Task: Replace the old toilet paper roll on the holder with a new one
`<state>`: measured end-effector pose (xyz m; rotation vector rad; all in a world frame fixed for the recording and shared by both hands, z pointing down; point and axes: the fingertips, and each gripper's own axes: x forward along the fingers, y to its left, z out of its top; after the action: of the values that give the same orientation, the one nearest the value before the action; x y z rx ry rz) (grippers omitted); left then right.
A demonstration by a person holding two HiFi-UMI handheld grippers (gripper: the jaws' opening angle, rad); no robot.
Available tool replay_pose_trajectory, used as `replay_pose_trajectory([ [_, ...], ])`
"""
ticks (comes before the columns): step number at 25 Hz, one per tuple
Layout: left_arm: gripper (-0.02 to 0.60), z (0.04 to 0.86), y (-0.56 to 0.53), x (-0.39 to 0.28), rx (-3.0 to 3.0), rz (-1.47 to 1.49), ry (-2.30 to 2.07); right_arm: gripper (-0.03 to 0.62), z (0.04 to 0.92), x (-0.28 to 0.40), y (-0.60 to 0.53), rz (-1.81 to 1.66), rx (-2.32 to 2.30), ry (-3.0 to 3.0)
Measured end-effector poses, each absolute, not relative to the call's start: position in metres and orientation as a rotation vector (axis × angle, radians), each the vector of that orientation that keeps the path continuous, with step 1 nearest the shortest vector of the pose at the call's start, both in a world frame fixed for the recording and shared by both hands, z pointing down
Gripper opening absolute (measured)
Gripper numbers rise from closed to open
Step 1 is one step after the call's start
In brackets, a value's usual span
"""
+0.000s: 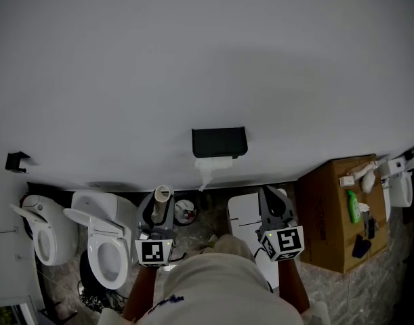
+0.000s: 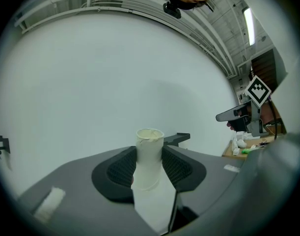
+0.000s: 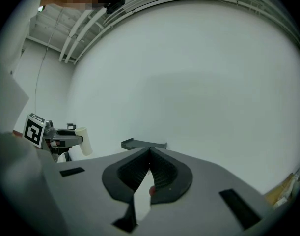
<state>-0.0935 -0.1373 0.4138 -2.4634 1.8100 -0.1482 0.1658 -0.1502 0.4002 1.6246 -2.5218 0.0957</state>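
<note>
Left tongs point(image 2: 150, 154) clamp an upright bare cardboard tube point(image 2: 150, 137); right tongs point(image 3: 149, 156), well apart, are pressed together, empty. Ahead, bare wall point(image 1: 193, 59) surrounds the black paper holder point(image 1: 219, 141), white paper point(image 1: 212, 162) hanging from its lower edge. Toilets point(image 1: 101, 229) stand left, a cardboard box point(image 1: 325, 212) right.

toilet point(image 1: 105, 252), floor L | 2nd toilet point(image 1: 43, 239) beside it, further L | cardbd box point(image 1: 325, 198), R | green btl point(image 1: 354, 207) on box | blk bracket point(image 1: 17, 161), wall L

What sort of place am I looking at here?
Likely a bathroom mock-up: two toilets stand by a white wall, and a black paper holder with paper hanging from it is fixed to that wall.
</note>
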Motion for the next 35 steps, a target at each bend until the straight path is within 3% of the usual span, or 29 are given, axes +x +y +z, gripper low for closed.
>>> replay_pose_trajectory([
  [35, 0.170, 0.429, -0.139, -0.090, -2.504, -0.191, 1.793, 0.003, 0.409, 0.166, -0.150, 0.112, 1.612, -2.512],
])
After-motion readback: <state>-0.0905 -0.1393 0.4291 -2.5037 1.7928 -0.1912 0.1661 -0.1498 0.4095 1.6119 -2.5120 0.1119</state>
